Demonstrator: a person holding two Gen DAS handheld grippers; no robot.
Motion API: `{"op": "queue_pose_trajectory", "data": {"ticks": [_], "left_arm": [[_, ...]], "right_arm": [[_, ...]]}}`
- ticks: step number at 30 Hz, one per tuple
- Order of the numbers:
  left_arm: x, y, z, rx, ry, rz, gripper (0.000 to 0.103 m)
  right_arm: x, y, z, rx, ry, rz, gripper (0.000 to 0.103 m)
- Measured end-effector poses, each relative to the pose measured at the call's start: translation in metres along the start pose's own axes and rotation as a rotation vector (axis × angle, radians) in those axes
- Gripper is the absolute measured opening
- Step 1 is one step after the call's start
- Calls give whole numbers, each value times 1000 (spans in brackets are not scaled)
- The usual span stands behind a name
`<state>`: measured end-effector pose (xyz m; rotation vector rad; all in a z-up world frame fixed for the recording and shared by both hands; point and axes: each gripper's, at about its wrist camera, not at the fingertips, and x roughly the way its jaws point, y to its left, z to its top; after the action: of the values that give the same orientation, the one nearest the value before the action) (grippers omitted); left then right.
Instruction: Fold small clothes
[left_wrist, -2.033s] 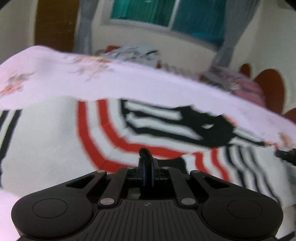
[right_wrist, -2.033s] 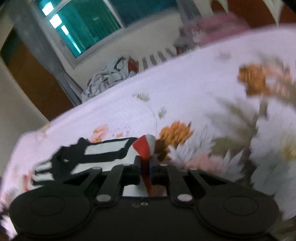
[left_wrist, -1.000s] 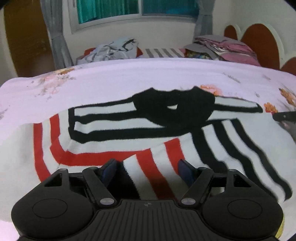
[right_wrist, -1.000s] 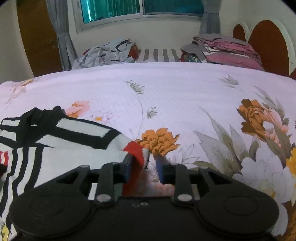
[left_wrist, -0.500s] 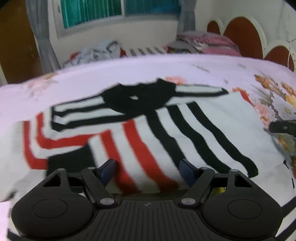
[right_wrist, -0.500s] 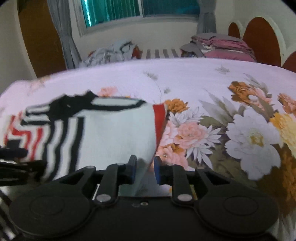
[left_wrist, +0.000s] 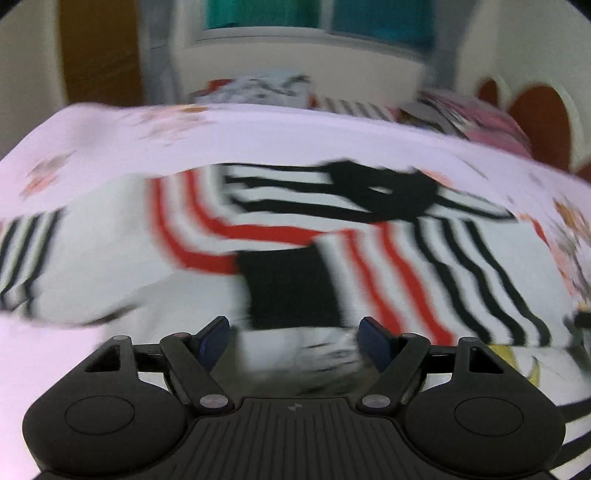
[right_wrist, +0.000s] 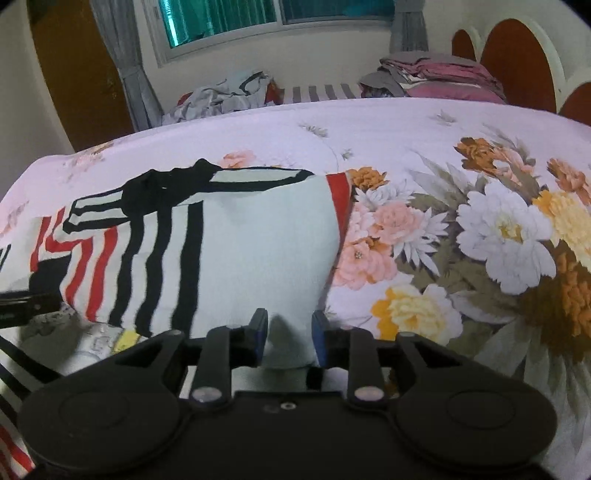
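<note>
The striped sweater (right_wrist: 236, 243) lay folded on the floral bedspread (right_wrist: 461, 155), its right side newly laid across the body. The left gripper (left_wrist: 295, 338) had let go and gaped empty; the right gripper (right_wrist: 288, 338) had part-opened around a white corner, probably released.

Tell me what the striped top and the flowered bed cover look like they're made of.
The striped top looks like a soft matte knit, probably cotton or acrylic: it lies limp, with wavy stripe edges and no shine. The flowered bed cover looks like thin printed woven cloth, perhaps cotton or polyester: flat flower print, faint crinkled texture.
</note>
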<state>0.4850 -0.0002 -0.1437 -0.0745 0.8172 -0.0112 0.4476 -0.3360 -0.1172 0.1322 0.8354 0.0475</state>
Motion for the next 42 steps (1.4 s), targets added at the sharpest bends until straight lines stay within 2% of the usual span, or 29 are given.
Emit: {"op": "queue_pose_trajectory", "data": {"ticks": [5, 8, 13, 16, 21, 25, 26, 28, 29, 30, 32, 35, 37, 42], "left_arm": [[-15, 96, -10, -130, -65, 84, 76], [-19, 163, -13, -239, -94, 99, 76], [-12, 274, -20, -447, -85, 155, 76], [-6, 327, -22, -556, -101, 117, 76], [10, 382, -25, -754, -163, 15, 75], [24, 400, -24, -845, -221, -28, 75], [27, 398, -21, -846, -227, -30, 71], [36, 400, -13, -830, -212, -8, 50], [39, 401, -12, -817, -199, 8, 33], [43, 403, -10, -805, -186, 18, 21], [48, 407, -7, -802, -173, 19, 13], [44, 403, 0, -750, -175, 10, 5], [40, 388, 12, -683, -197, -17, 5], [35, 318, 52, -490, -216, -100, 5]], "right_arm": [[-17, 19, -7, 51, -23, -18, 28], [-18, 41, -8, 86, -35, -40, 29], [-13, 85, -9, 135, -46, -39, 30], [-9, 111, -9, 184, -51, -29, 30], [-6, 143, -5, 209, -46, -30, 30], [-6, 146, 2, 249, -50, -56, 30], [-6, 145, 4, 260, -51, -68, 30], [-6, 142, 3, 289, -49, -86, 31], [-6, 140, 3, 303, -44, -93, 32], [-5, 138, 2, 315, -40, -96, 32], [-5, 136, -1, 333, -34, -89, 32], [-3, 140, -5, 313, -24, -90, 32], [-1, 140, -6, 308, -21, -84, 32], [5, 135, -5, 323, -26, -67, 32]]}}
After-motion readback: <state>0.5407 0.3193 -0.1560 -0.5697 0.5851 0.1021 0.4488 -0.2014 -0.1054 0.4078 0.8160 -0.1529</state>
